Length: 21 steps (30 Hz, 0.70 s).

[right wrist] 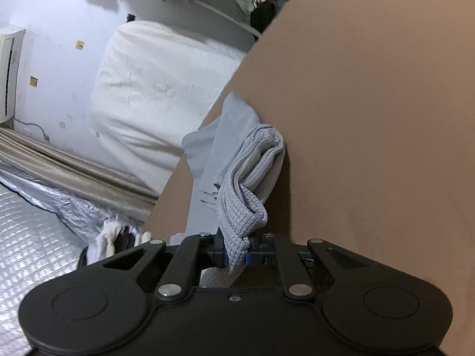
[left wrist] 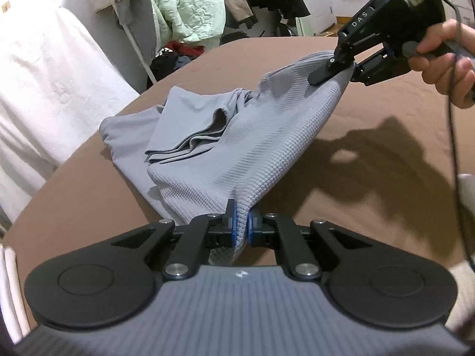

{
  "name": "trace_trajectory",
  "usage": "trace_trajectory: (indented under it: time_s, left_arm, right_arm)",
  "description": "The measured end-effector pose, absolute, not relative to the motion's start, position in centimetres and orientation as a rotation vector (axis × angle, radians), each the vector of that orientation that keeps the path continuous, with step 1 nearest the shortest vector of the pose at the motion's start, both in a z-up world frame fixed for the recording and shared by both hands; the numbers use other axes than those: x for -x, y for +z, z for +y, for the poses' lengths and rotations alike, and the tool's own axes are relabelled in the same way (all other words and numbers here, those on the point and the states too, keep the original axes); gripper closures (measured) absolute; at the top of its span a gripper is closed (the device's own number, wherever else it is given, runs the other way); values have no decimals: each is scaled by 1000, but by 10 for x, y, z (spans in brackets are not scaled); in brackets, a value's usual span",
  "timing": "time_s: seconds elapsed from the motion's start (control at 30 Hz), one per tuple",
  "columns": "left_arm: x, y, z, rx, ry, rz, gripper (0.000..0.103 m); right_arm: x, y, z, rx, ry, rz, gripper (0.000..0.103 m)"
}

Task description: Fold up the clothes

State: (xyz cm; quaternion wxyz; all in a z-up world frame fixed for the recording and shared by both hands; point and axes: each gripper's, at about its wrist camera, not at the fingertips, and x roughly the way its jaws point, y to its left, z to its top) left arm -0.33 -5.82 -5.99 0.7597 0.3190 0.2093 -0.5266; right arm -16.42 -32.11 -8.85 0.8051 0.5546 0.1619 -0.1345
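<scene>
Here, on the far left, a white padded cover [left wrist: 44,89] leans by the wall, with a rack of hanging coats [left wrist: 190,9] behind the far edge of the brown table [left wrist: 371,207]. The grey garment [left wrist: 207,148] lies bunched on the left part of the table, and nothing stands in front of it. Its near edge rises into the left gripper [left wrist: 242,225], whose blue pads are clamped tight on the cloth. Farther right, another corner is lifted clear of the table by the right gripper [left wrist: 335,72], pinched closed on it, a hand [left wrist: 445,56] around its handle.
</scene>
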Motion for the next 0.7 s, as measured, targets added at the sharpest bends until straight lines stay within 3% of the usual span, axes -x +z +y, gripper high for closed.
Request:
trace_trajectory:
  time_s: [0.3,0.6,0.7]
  left_arm:
    - [12,-13,-13,-493,-1235,782,97]
    - [-93,28,-80,-586,-1178,717,96]
    - [-148,27,-115,-568,-1149,724,96]
  right_arm:
    - [200,-48,-289,-1381,-242,557,90]
    - [98,-21,-355,-1497,-335,684,90]
    - [38,-10,-383,-1386,-389,752,89]
